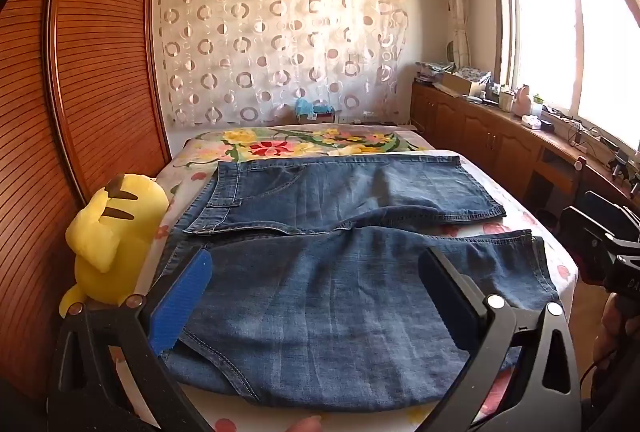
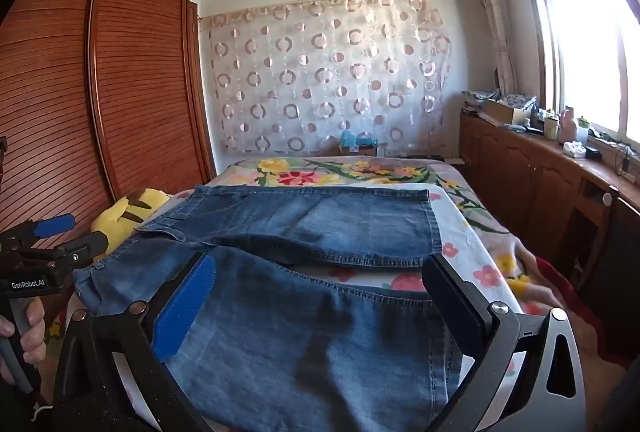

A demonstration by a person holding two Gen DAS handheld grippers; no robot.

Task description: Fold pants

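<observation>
Blue denim pants [image 1: 340, 264] lie flat on the bed, waistband to the left, both legs running right, the far leg [image 1: 360, 188] apart from the near leg. They also show in the right wrist view [image 2: 304, 312]. My left gripper [image 1: 316, 272] is open and empty above the near leg close to the waist. My right gripper [image 2: 320, 280] is open and empty above the near leg toward the hem. The left gripper shows at the left edge of the right wrist view [image 2: 60, 232], the right gripper at the right edge of the left wrist view [image 1: 600, 244].
A yellow plush toy [image 1: 116, 232] sits at the bed's left edge beside the wooden wardrobe [image 1: 80, 92]. The floral bedspread [image 1: 304, 144] stretches to the curtain. A wooden cabinet [image 1: 500, 136] with clutter runs under the window on the right.
</observation>
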